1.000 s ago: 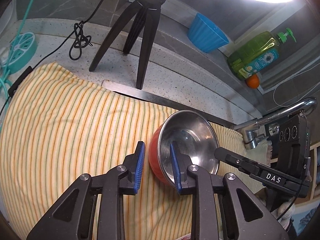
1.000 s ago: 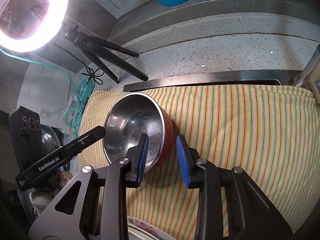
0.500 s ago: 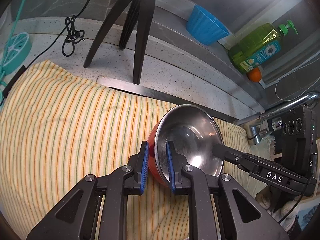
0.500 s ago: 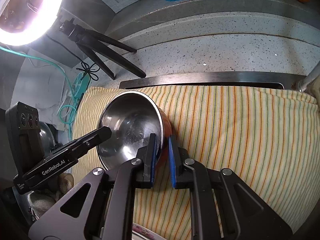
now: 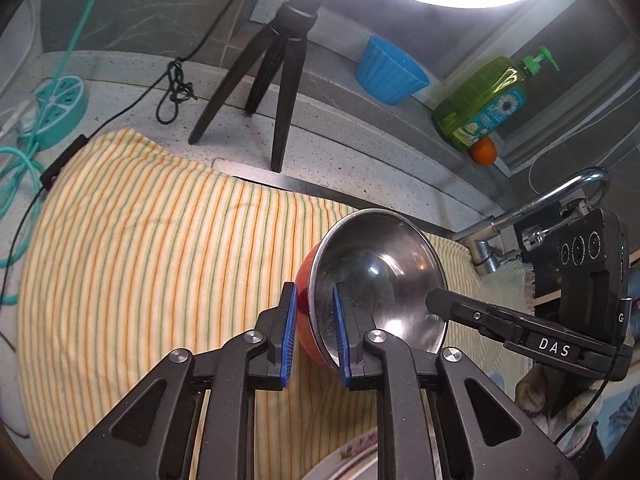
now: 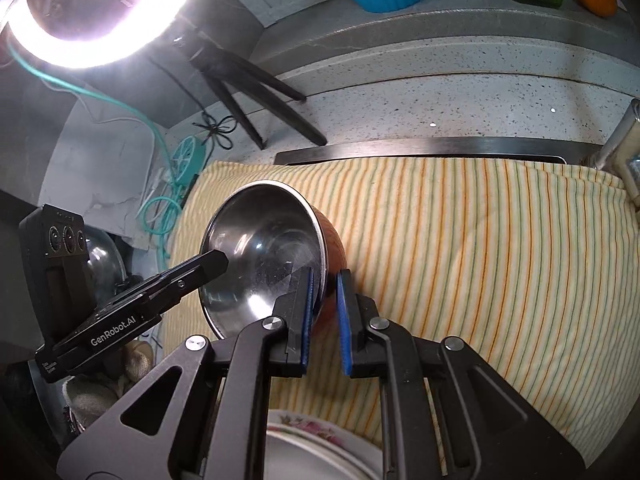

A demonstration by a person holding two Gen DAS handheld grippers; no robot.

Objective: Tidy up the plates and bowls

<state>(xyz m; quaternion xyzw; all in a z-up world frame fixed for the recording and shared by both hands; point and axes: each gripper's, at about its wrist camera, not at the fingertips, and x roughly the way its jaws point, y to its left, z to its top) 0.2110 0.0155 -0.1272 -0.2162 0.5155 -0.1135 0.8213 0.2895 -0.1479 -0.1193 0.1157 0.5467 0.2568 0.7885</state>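
A bowl, steel inside and red outside, is held tilted above the striped yellow cloth. My left gripper is shut on its left rim, one blue pad inside and one outside. My right gripper is shut on the opposite rim of the bowl. Each gripper shows in the other's view, the right one and the left one. A floral plate lies below at the bottom edge.
A black tripod stands on the speckled counter behind the cloth. A blue cup, a green soap bottle and an orange sit on the ledge. A faucet is at right. Teal cable lies at left.
Both grippers closed on the bowl's rim from open. The bowl has since been lifted and tilted up off the cloth, and both views have pulled back.
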